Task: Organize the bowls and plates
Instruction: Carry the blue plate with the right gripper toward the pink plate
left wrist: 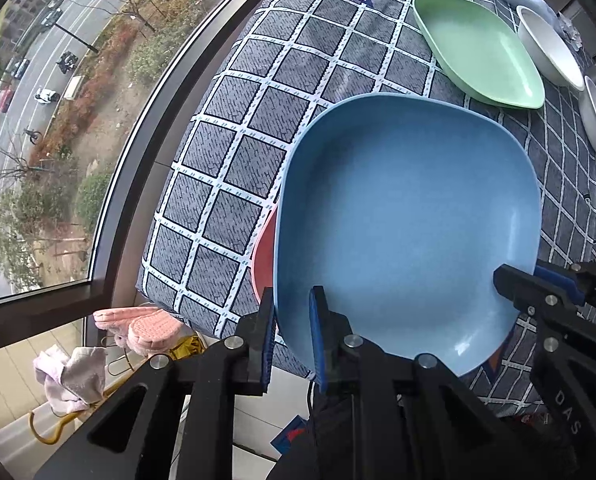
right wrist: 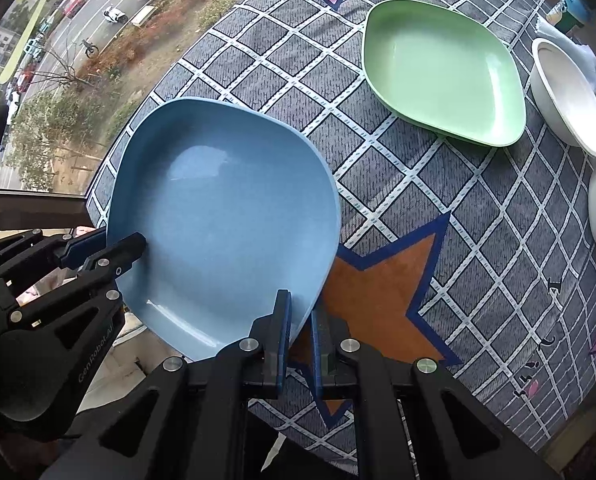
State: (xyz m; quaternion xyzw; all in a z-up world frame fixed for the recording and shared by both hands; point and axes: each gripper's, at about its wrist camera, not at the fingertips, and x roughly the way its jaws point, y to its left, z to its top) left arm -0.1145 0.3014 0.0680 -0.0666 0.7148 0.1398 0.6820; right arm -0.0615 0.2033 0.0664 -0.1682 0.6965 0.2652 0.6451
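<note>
The left hand-held gripper [left wrist: 294, 332] and the right hand-held gripper [right wrist: 299, 340] each clench opposite rims of the blue plate [left wrist: 409, 224]; a green plate [right wrist: 445, 72] lies beyond them on the checked cloth [right wrist: 377, 168].

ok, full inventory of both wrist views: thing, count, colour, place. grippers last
blue plate: 1, blue, held at its near rim by both grippers
pink plate: 1, pink, under blue plate's left edge
green plate: 1, green, far side of the cloth
bowls: at least 2, white, right edge
cloth: 1, grey checked with stars, covers the surface
left gripper: 1, black, shut on blue plate's rim
right gripper: 1, black, shut on blue plate's rim
</note>
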